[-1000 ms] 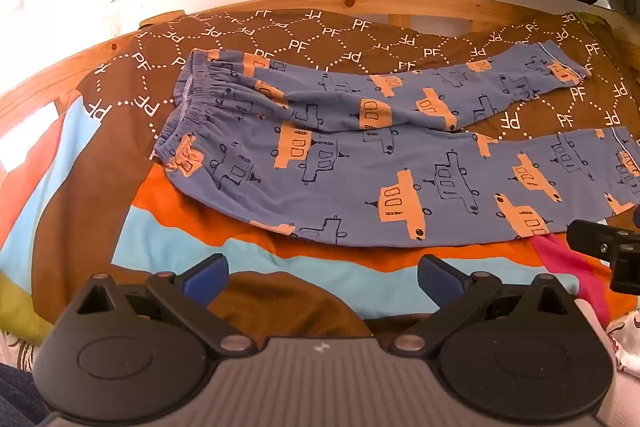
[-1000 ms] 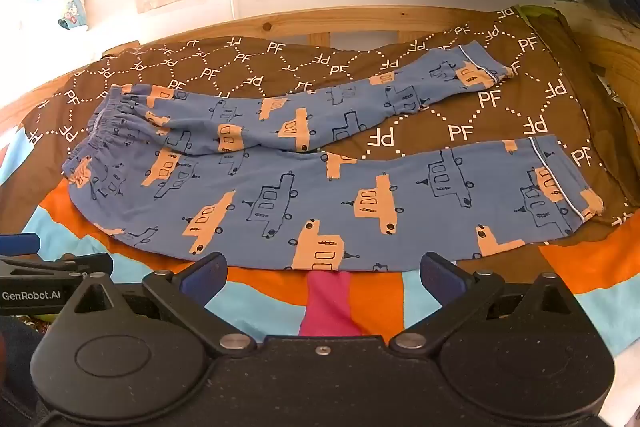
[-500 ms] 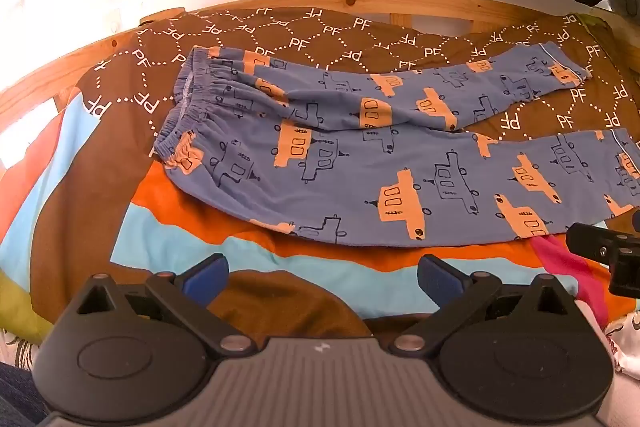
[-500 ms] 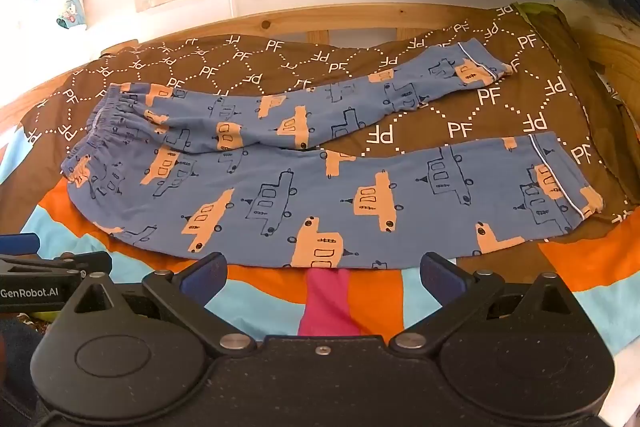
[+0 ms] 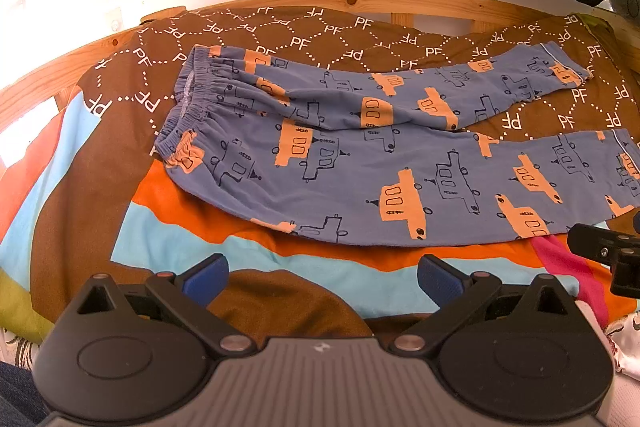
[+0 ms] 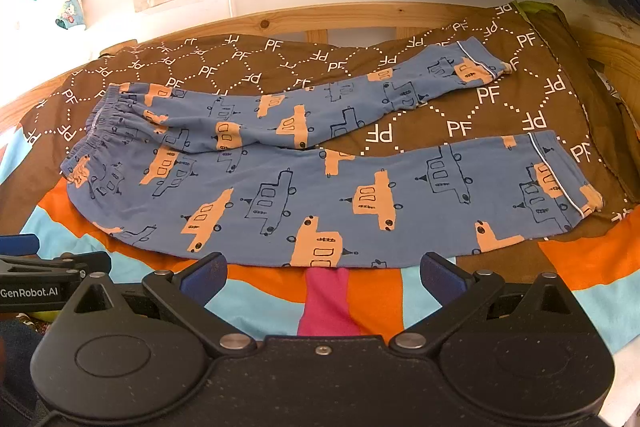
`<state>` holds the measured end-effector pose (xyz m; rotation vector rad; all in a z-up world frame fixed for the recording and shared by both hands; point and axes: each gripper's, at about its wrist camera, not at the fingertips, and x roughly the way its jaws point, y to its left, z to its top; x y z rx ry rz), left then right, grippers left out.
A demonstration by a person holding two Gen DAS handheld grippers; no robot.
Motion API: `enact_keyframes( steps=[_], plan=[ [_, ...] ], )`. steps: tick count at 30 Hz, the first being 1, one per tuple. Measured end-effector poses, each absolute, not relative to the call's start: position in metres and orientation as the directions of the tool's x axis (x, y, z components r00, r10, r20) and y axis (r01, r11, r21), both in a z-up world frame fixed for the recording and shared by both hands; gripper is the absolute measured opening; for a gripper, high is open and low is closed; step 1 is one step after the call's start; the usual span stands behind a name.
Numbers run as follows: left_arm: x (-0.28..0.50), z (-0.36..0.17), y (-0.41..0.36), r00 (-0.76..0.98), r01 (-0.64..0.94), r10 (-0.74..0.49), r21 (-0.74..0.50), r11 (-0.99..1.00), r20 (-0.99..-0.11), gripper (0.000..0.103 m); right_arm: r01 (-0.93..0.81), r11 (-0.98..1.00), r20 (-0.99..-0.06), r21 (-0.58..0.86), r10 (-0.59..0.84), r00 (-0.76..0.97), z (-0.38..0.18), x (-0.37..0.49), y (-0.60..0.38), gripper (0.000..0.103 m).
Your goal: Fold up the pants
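A wooden bed frame (image 6: 352, 17) of pale pine runs along the wall, its slatted rail showing behind the bedding. Over the mattress lies a brown cover (image 6: 460, 131) printed with white dotted hexagons and the letters PF, and nearer the front edge a blanket (image 6: 256, 303) in bands of orange, light blue, pink and brown. Directly on these lie the pants (image 6: 320, 195), blue with orange and outlined car shapes, spread flat. The elastic waistband sits to the left, both legs stretch to the right, the farther leg angling away so the brown cover shows between the cuffs.
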<state>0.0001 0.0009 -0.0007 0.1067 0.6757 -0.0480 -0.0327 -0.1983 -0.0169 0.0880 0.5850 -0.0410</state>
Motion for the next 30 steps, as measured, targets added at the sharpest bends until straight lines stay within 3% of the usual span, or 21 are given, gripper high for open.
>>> enact_keyframes(
  steps=[30],
  plan=[
    [0.0012, -0.0041, 0.0046, 0.777, 0.075, -0.011, 0.076, 0.994, -0.629, 0.103, 0.065, 0.995, -0.557, 0.074, -0.013, 0.830, -0.0179, -0.0325, -0.1989, 0.102]
  ],
)
